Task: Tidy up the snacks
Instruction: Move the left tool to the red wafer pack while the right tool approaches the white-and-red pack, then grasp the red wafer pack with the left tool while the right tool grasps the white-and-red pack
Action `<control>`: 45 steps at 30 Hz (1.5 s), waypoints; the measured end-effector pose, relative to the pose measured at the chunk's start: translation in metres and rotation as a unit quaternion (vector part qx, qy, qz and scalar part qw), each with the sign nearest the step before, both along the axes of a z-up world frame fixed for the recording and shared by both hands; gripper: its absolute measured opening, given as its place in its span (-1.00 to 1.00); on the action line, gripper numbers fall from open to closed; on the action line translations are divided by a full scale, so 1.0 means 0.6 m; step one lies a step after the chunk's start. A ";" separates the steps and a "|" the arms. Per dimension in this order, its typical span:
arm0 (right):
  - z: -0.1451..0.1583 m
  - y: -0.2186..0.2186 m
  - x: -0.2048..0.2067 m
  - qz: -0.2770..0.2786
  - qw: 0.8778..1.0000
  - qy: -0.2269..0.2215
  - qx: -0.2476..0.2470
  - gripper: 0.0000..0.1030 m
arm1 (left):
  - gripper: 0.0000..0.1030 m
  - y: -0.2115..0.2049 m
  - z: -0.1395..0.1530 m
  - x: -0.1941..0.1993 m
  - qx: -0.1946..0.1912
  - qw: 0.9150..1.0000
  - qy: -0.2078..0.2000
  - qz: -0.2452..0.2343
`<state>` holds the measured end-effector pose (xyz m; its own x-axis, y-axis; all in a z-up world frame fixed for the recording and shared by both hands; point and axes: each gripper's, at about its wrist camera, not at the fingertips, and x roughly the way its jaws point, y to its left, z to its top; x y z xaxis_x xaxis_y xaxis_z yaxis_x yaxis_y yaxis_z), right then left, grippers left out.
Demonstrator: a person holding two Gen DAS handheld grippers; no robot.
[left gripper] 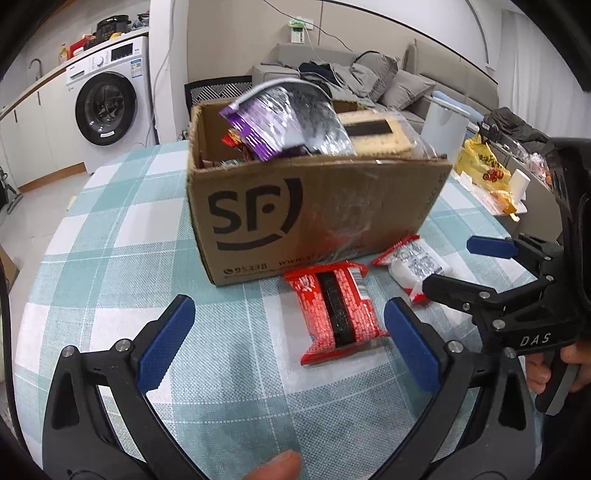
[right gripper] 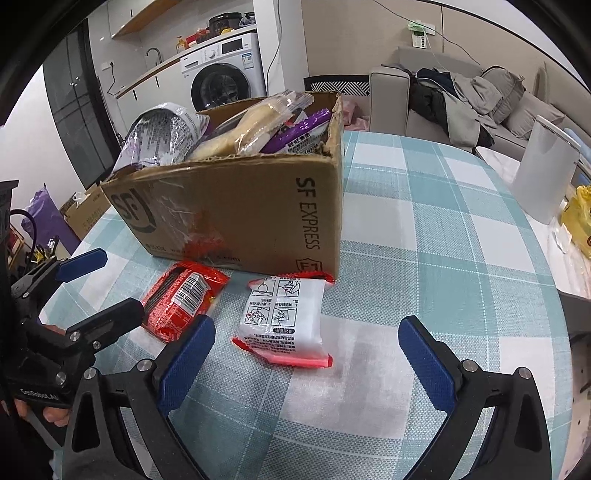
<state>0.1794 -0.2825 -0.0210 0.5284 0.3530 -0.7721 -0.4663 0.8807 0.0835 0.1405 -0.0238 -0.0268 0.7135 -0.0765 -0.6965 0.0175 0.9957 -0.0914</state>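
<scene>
Red snack pack (left gripper: pixel 334 308) lies lengthwise toward cardboard box (left gripper: pixel 295 206); both grippers' fingers (left gripper: pixel 166 341) released.

- My worktop (right gripper: pixel 424 229) wears a teal and white checked cloth
- Behind it, to the left, a white front-loading washing machine (left gripper: pixel 107 107) stands under a long counter (left gripper: pixel 55 74) cluttered with bottles and a dark appliance
- A grey sofa (right gripper: pixel 443 107) runs along the beige back wall, heaped with clothes (right gripper: pixel 461 92) and cushions (left gripper: pixel 408 88)
- A white wall unit (left gripper: pixel 300 31) hangs above the sofa with cables trailing from it
- A dark chair back (left gripper: pixel 218 90) shows beyond the worktop
- The floor by the washer is pale, and the light is even
</scene>
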 end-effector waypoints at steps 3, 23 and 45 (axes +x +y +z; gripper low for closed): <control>-0.004 0.002 0.001 0.003 1.000 0.003 0.001 0.96 | 0.98 -0.007 -0.007 0.002 0.002 1.000 0.004 -0.005; -0.017 0.011 -0.002 0.033 0.999 0.008 0.024 -0.10 | 0.98 -0.002 -0.035 0.025 0.001 0.999 0.032 0.005; -0.005 0.009 -0.012 0.038 0.999 0.004 0.030 -0.10 | 0.34 -0.032 -0.057 0.055 -0.001 0.998 0.048 -0.038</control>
<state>0.1722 -0.2770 -0.0242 0.4926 0.4375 -0.7523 -0.5309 0.8361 0.1386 0.1734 -0.0432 -0.0608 0.6357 -0.1292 -0.7611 0.0838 0.9916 -0.0983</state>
